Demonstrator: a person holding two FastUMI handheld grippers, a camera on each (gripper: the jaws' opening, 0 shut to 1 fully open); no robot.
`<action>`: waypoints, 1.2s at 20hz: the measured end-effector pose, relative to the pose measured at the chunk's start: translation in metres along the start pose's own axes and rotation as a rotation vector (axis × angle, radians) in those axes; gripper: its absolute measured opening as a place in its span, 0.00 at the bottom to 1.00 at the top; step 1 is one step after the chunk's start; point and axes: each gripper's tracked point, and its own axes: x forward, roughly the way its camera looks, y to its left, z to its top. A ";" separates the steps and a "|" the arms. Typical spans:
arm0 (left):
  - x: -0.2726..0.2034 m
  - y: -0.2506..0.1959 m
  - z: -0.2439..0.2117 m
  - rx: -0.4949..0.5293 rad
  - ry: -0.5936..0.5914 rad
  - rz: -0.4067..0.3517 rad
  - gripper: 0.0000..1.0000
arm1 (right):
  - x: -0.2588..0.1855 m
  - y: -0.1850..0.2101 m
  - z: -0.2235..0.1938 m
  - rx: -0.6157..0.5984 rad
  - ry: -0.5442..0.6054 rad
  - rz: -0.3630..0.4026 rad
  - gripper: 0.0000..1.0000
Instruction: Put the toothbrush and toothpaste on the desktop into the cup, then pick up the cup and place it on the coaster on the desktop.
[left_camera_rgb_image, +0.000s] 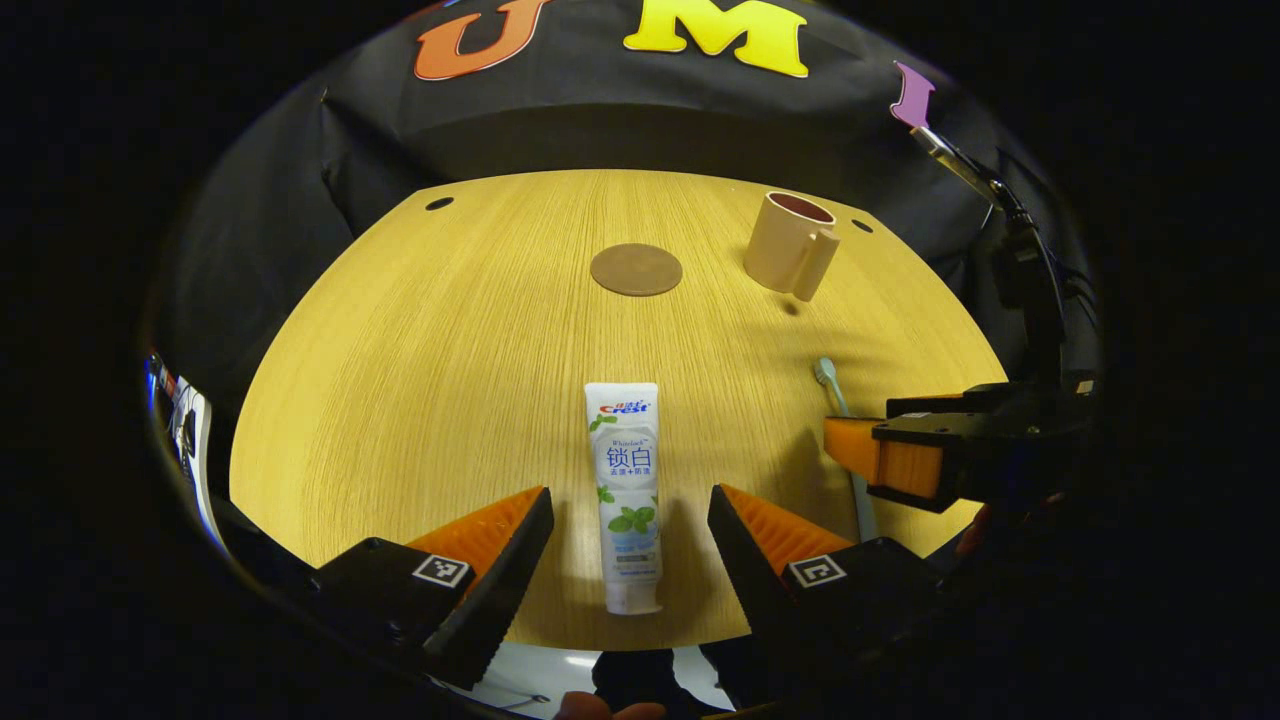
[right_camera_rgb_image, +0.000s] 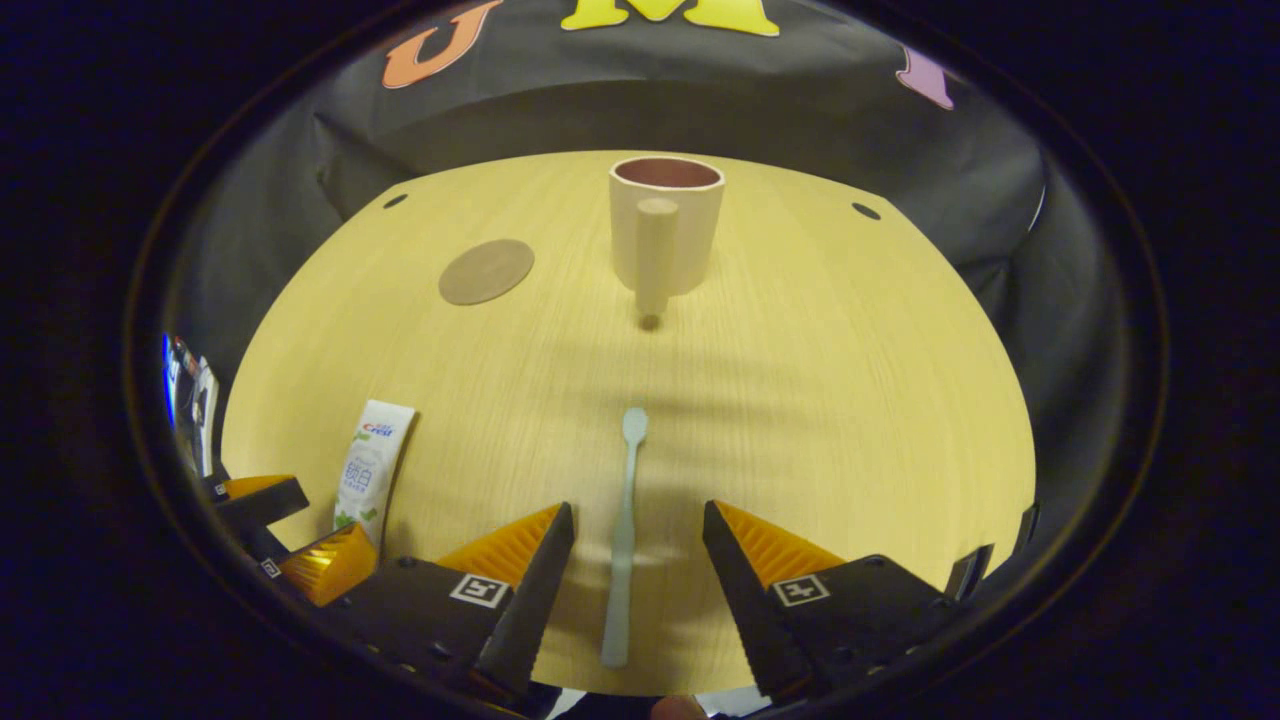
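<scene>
Wooden desktop (left_camera_rgb_image: 420, 380) holds coaster (left_camera_rgb_image: 636, 269) beside cup (left_camera_rgb_image: 790, 244); both grippers' fingers spread.

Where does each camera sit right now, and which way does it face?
Left gripper view: rides the left gripper, looking forward over the toothpaste lying between its open fingers; the right gripper shows at right.
Right gripper view: rides the right gripper, facing the cup, its open fingers either side of the toothbrush.
Shared: table, coaster, cup, toothpaste, toothbrush.
</scene>
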 end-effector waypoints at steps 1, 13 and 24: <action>0.000 0.001 -0.002 -0.008 0.003 0.000 0.99 | 0.003 0.001 -0.001 -0.002 0.009 0.001 0.76; 0.028 -0.002 -0.020 0.015 0.086 0.051 0.89 | 0.013 0.011 -0.002 0.041 0.076 0.065 0.06; 0.033 -0.006 -0.016 0.010 0.126 0.051 0.35 | 0.002 0.007 0.006 0.074 0.044 0.088 0.01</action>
